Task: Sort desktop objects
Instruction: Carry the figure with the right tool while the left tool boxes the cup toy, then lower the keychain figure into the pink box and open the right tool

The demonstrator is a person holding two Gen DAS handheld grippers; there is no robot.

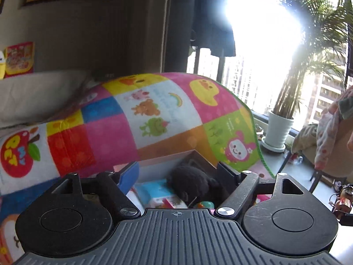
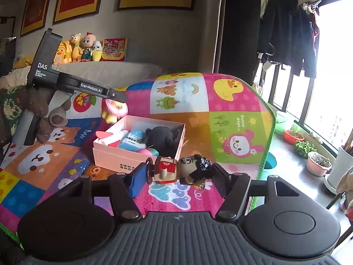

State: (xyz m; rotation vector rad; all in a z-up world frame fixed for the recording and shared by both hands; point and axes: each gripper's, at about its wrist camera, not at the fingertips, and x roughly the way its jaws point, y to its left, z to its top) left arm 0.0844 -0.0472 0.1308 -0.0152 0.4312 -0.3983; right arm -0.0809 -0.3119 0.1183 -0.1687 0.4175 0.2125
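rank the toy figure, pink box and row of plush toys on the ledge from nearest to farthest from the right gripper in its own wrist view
1. Toy figure: lying sideways between the right gripper fingers.
2. Pink box: just beyond, on the colourful mat, slightly left.
3. Row of plush toys: far back on the ledge, upper left.

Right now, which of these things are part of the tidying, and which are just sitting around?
Part of the job:
- pink box
- toy figure in the right gripper
- left gripper

Just lying about:
- plush toys on the ledge
- potted plants
- hanging clothes
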